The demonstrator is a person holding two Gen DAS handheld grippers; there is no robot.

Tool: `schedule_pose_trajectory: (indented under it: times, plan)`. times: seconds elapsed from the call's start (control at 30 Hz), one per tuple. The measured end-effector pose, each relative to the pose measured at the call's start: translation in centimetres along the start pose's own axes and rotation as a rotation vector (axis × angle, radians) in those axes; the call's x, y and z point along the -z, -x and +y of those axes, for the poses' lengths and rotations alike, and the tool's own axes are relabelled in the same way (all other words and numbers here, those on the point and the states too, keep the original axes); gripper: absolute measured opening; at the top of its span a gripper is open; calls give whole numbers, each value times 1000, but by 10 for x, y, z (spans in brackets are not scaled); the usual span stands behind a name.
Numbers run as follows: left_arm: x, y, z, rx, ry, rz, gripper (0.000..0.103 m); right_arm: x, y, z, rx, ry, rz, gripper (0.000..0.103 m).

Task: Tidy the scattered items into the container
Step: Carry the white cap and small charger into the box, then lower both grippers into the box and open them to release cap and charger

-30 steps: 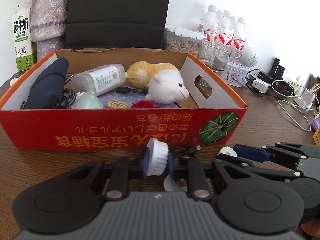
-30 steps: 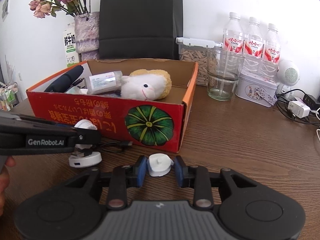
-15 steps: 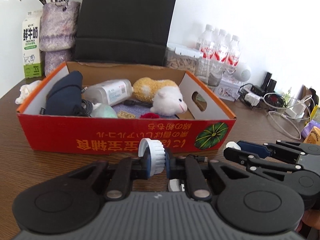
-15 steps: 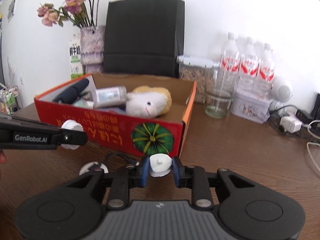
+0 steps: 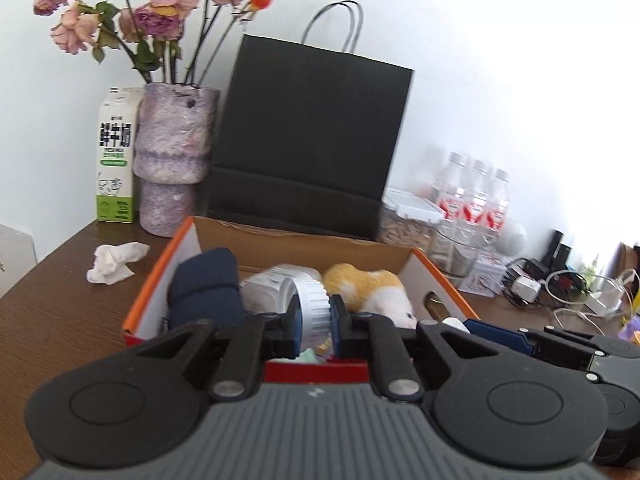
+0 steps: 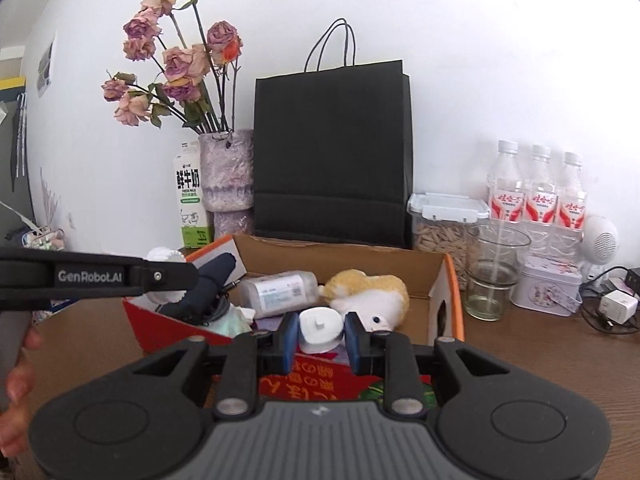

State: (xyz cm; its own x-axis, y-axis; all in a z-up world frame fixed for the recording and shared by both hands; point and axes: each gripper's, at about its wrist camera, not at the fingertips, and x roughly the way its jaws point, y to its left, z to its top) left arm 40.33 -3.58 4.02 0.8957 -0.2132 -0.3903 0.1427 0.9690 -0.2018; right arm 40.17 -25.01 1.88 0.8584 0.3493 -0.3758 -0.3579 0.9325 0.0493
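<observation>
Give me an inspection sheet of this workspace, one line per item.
Surface: brown wooden table.
Job's things: cardboard box holds plush toy, bottle, dark pouch.
Clutter: crumpled tissue, milk carton, vase, black paper bag, glass, three water bottles.
Grippers: left gripper shut on ribbed white cap; right gripper shut on white plug piece.
Cables: chargers and cords at table's right.
Surroundings: white wall.

Two handheld grippers sit side by side, angled slightly downward. The left gripper [image 5: 314,322] has its jaws clamped on something small. The right gripper [image 6: 321,330], just to its right, likewise pinches something between its pads.
</observation>
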Motion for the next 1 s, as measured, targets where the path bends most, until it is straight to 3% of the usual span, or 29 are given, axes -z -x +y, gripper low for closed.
schedule_pose_trajectory:
  times: [0.4, 0.87, 0.93, 1.0]
  plan:
    - [-8, -45, 20, -51, -50, -6, 14, -4, -76, 14, -18, 21, 44, 24]
    - [10, -55, 8, -82, -154, -7, 15, 9, -77, 7, 5, 25, 71, 25]
    - [11, -54, 9, -100, -154, -14, 19, 10, -77, 8, 11, 32, 76, 29]
    - [11, -54, 10, -117, -154, -21, 38, 11, -76, 9, 20, 37, 75, 47]
